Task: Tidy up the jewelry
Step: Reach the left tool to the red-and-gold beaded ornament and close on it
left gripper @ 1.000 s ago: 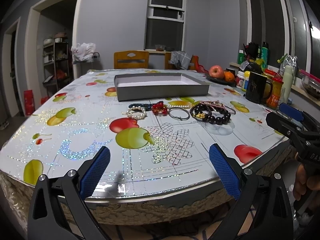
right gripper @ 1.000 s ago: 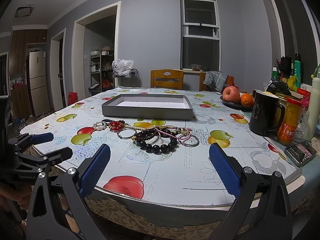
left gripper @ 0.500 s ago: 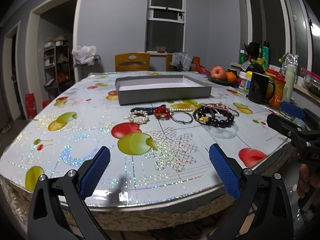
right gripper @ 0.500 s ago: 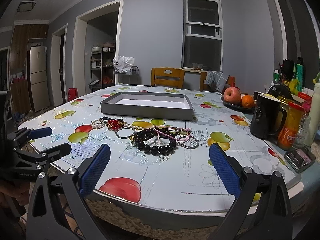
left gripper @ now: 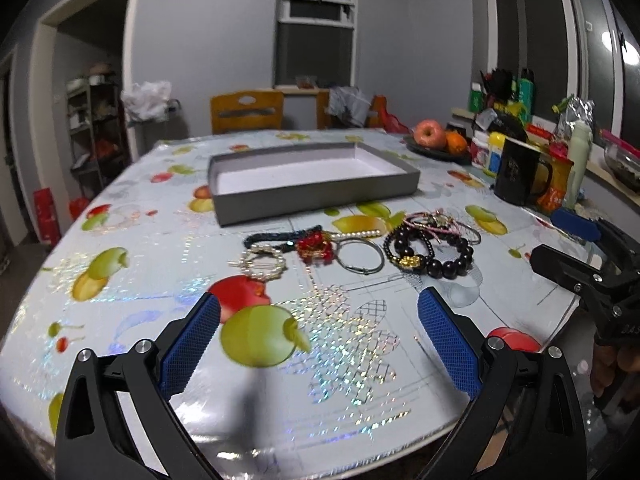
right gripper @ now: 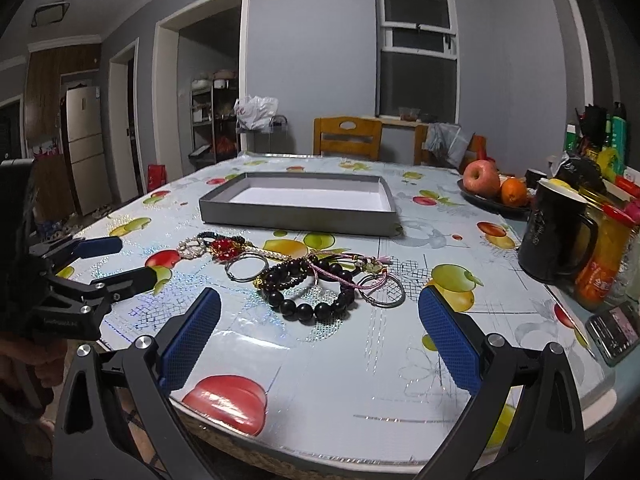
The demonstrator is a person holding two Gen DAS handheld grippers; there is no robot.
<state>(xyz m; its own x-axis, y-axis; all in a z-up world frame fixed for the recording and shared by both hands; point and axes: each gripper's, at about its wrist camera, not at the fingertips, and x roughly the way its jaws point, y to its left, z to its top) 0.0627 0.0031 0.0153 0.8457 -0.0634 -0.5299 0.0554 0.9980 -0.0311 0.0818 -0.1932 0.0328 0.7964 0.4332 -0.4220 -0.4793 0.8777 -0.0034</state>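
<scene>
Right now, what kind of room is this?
Probably a home dining room: a fruit-patterned plastic tablecloth on the table, a wooden chair behind it, and a dark plate of fruit. A tall pale fridge stands through the doorway.

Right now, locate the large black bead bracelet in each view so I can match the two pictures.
Left wrist: black bead bracelet, right of centre, right end of the jewelry row.
Right wrist: same bracelet, centre, nearest piece to the camera.
Shared landmark: grey tray behind the jewelry.

Both wrist views low, facing shared tray (left gripper: 316, 194)
</scene>
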